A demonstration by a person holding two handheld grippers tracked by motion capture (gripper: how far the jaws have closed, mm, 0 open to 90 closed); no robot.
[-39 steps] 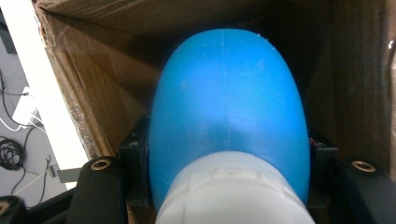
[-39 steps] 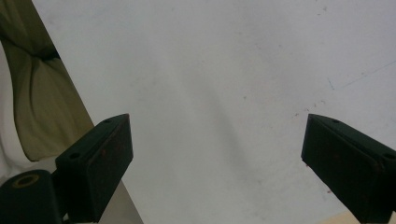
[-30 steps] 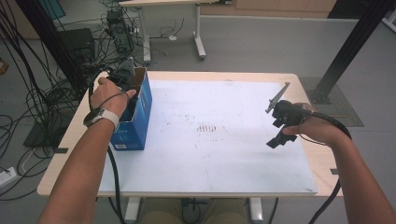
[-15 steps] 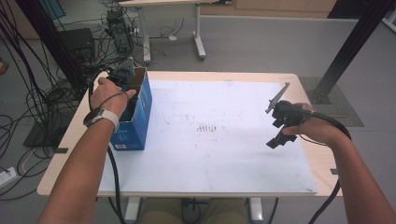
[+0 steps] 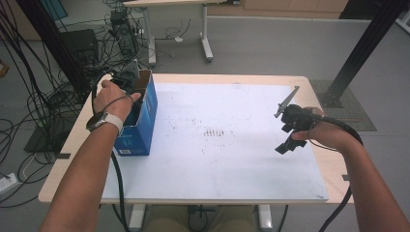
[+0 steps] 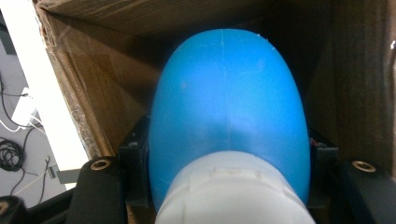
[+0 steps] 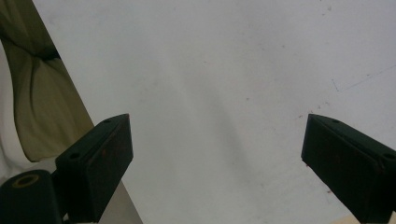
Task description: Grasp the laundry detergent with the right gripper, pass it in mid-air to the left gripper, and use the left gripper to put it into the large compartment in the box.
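A blue rounded object with a white end sits deep inside an open cardboard box, whose blue outside stands at the table's left edge. My left gripper is shut on this object, one black jaw pressing each side. From above, the left gripper reaches down into the box's top and the object is hidden. My right gripper hovers over the right part of the white mat. Seen from the right gripper itself, its jaws stand wide open with only the bare mat between them.
The white mat covers most of the wooden table. Faint dark marks dot the mat's middle. Cables and a black stand lie on the floor at left, and another table's legs are beyond the far edge.
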